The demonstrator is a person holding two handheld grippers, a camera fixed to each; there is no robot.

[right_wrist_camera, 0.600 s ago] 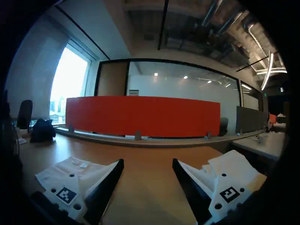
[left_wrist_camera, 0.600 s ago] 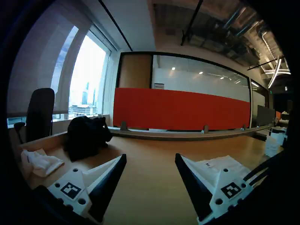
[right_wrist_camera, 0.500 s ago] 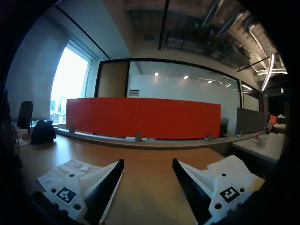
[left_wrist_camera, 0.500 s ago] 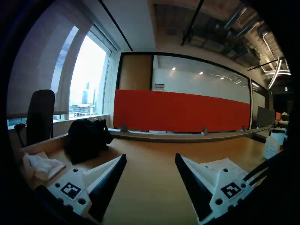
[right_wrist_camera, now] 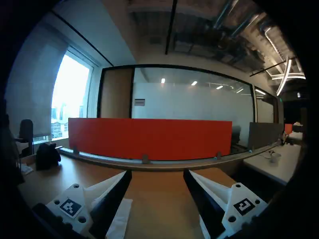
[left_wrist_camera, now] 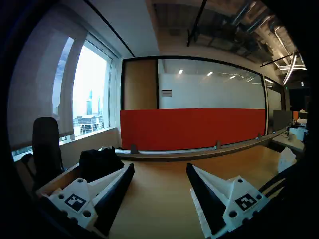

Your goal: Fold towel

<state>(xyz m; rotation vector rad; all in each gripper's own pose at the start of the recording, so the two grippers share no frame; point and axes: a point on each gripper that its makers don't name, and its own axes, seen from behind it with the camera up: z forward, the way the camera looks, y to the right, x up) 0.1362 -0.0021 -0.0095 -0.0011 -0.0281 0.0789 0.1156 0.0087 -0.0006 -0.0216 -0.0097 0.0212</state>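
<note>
Towel on wooden desk; red partition.

Red divider, white towel

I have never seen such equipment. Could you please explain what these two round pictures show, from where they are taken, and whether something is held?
A person holds one tool in each hand; each has two fingers and a wide-angle camera looking along them. One picture comes from the left gripper, the other from the right gripper. Both are open and hold nothing. Below is a wooden desk, with an edge of a white towel by the right gripper. A black bag sits at the left, a red partition behind.
</note>
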